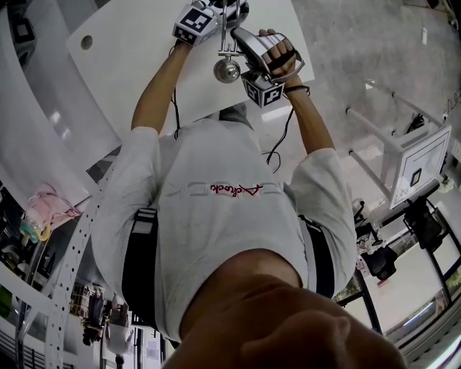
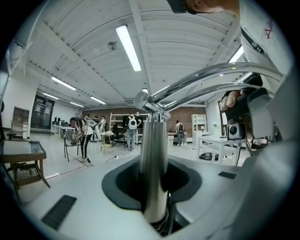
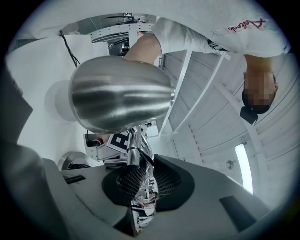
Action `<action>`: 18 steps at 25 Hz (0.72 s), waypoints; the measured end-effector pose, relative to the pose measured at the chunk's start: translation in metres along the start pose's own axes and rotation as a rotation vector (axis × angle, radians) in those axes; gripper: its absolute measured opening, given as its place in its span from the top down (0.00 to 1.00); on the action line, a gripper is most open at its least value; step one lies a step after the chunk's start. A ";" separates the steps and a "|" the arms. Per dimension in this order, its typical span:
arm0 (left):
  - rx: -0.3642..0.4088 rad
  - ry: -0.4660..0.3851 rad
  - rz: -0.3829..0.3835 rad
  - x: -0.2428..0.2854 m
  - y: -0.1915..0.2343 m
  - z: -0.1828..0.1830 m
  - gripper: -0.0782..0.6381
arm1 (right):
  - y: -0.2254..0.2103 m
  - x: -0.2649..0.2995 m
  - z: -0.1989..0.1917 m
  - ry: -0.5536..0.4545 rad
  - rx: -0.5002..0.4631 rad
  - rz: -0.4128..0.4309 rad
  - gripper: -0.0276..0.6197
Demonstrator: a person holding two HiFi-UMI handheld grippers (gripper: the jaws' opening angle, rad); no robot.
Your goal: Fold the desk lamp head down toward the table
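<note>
The desk lamp is chrome. In the head view its rounded head (image 1: 227,70) hangs from a thin arm (image 1: 232,29) over the white table (image 1: 137,43), between my two grippers. My left gripper (image 2: 153,187) is shut on the lamp's upright post (image 2: 152,154), and the lamp's curved arms (image 2: 211,79) sweep off to the upper right. My right gripper (image 3: 138,187) is shut on the thin stem (image 3: 133,150) just behind the lamp head (image 3: 122,93), whose shade fills the upper left of the right gripper view. In the head view the left gripper (image 1: 196,21) and right gripper (image 1: 268,65) are near the top edge.
The table has a small round hole (image 1: 86,42) near its far left. A white frame stand (image 1: 414,166) and black gear stand on the floor at the right. In the left gripper view a dark side table (image 2: 21,152) is at left and several people (image 2: 84,133) stand far off.
</note>
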State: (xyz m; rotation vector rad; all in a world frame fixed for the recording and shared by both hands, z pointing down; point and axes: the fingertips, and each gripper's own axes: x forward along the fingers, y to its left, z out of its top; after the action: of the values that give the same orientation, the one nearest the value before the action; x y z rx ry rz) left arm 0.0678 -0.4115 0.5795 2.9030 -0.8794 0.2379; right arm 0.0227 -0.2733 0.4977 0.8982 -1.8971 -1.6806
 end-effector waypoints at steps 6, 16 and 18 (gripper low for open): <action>-0.003 -0.016 -0.003 0.000 -0.001 0.004 0.71 | 0.002 0.000 0.001 -0.008 -0.014 -0.038 0.87; 0.026 -0.001 0.003 -0.003 -0.002 0.000 0.68 | 0.009 -0.001 -0.018 0.075 0.125 0.001 0.76; 0.030 0.014 -0.003 -0.008 -0.002 -0.001 0.66 | 0.017 -0.006 -0.028 0.121 0.158 0.032 0.74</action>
State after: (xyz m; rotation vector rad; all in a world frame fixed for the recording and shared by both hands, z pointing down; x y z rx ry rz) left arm 0.0623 -0.4050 0.5794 2.9262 -0.8774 0.2732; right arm 0.0442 -0.2873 0.5191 1.0011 -1.9713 -1.4406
